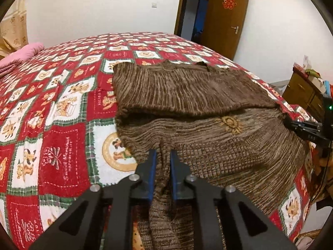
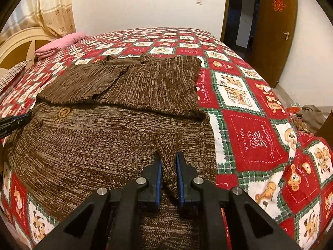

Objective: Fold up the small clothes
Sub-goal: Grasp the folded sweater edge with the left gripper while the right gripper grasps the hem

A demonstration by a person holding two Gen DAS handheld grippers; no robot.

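Note:
A brown knitted sweater (image 1: 208, 108) lies on the bed, its sleeves folded across the upper part and a tan sun motif (image 1: 230, 125) on its body. My left gripper (image 1: 163, 156) is shut on a bunched ridge of the sweater's near hem on the left side. In the right wrist view the same sweater (image 2: 104, 141) fills the middle, and my right gripper (image 2: 168, 158) is shut on a pinched fold of the hem near its right edge. Each gripper shows at the edge of the other's view: the right gripper (image 1: 291, 123), the left gripper (image 2: 27, 117).
The bed has a red, white and green bear-print cover (image 1: 52, 112). A pink folded blanket (image 1: 18, 56) lies at the far left by the headboard (image 2: 18, 45). A brown door (image 1: 224, 18) stands open beyond the bed. A wooden cabinet (image 1: 301, 93) stands at the right.

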